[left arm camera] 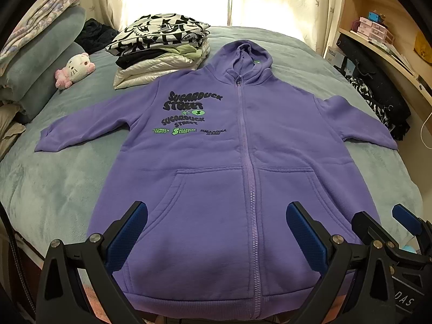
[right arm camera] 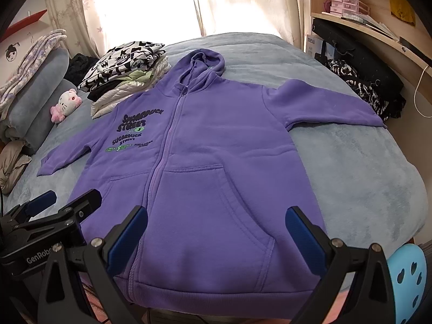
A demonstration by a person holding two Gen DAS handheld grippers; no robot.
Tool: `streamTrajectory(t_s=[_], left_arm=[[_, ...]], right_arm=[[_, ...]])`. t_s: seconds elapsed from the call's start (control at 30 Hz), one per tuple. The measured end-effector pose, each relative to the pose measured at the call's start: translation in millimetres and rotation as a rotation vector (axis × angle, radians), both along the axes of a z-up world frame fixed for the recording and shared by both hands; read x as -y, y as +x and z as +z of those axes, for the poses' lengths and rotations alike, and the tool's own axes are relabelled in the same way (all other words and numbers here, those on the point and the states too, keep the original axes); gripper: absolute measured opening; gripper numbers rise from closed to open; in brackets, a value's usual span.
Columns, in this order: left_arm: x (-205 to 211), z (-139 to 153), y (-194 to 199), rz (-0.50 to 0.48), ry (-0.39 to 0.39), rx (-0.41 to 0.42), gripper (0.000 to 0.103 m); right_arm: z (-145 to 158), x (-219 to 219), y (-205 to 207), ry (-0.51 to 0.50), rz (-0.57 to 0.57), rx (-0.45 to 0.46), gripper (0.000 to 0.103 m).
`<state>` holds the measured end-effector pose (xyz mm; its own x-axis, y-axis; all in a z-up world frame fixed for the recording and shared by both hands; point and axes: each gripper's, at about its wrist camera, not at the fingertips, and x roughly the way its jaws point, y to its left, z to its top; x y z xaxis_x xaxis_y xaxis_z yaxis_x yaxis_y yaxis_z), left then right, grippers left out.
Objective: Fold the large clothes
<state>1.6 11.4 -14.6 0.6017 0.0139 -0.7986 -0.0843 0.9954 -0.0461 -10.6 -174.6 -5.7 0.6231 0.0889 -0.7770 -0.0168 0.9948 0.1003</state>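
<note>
A purple zip hoodie [left arm camera: 216, 162] lies flat, front up, on the grey-blue bed [left arm camera: 54, 183], sleeves spread out to both sides, hood at the far end. It also shows in the right wrist view [right arm camera: 205, 162]. My left gripper [left arm camera: 216, 232] is open and empty, held above the hoodie's hem and left pocket. My right gripper [right arm camera: 216, 235] is open and empty above the hem and right pocket. The right gripper also shows at the right edge of the left wrist view [left arm camera: 388, 224], and the left gripper at the left edge of the right wrist view [right arm camera: 67, 202].
A stack of folded clothes [left arm camera: 162, 51] sits at the far left of the bed, with a white and pink plush toy [left arm camera: 75, 68] and rolled bedding [left arm camera: 35, 62] beside it. Dark clothes [left arm camera: 378, 102] lie at the right edge under a wooden shelf [left arm camera: 378, 46]. A blue stool [right arm camera: 407, 272] stands at the near right.
</note>
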Motion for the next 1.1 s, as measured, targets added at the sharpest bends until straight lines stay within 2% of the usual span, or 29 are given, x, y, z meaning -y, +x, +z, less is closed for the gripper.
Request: streamTrajectory(t_s=[1.1], left_arm=[[-2.4, -4.5, 1.7, 0.003, 0.011, -0.009, 0.101]], right_arm=[[-7.5, 0.4, 2.3, 0.012, -0.002, -0.021, 0.102]])
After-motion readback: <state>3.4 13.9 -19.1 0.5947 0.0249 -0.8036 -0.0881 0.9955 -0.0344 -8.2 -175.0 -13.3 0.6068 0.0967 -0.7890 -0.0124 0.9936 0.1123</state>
